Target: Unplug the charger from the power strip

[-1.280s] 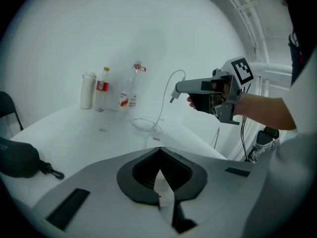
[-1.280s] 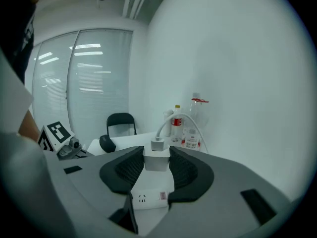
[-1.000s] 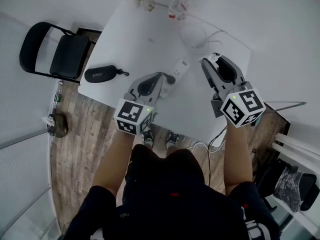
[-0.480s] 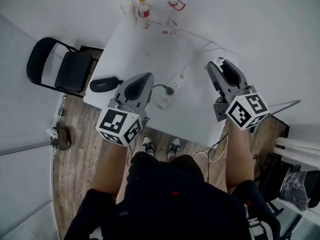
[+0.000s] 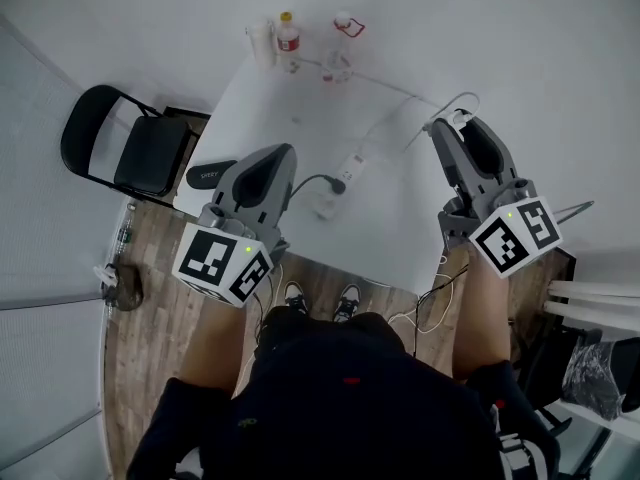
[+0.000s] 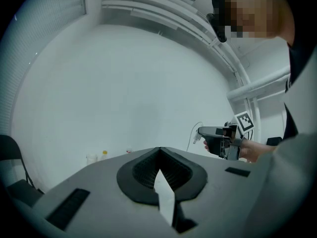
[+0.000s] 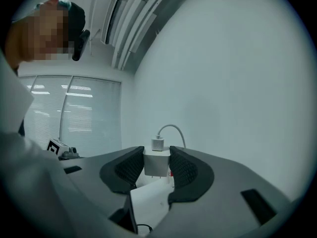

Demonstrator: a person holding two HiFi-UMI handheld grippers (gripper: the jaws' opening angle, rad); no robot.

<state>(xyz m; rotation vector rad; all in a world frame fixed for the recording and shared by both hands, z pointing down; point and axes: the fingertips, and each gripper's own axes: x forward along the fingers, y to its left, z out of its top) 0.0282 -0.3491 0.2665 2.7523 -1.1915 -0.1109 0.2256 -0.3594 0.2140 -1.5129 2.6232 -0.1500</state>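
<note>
My right gripper (image 5: pixel 452 126) is shut on the white charger (image 7: pixel 157 161). It holds the charger level in the air, high above the white table (image 5: pixel 290 98). The charger's prongs show bare and its white cable (image 7: pixel 173 129) loops off its top. The white power strip (image 5: pixel 351 165) lies on the table below, between my two grippers, with a black plug (image 5: pixel 338 181) still in it. My left gripper (image 5: pixel 279 155) hovers left of the strip with its pads (image 6: pixel 143 168) meeting at the tips and nothing between them. In the left gripper view the right gripper (image 6: pixel 216 135) shows at mid-right.
A black glasses case (image 5: pixel 205 175) lies at the table's left edge. Bottles (image 5: pixel 288 34) and a clear cup (image 5: pixel 338 65) stand at the table's far end. A black folding chair (image 5: pixel 132 146) stands on the wood floor to the left, and a rack (image 5: pixel 590 308) to the right.
Both grippers have risen well above the table, which now looks farther below. The right one keeps the charger between its jaws. The power strip stays on the table.
</note>
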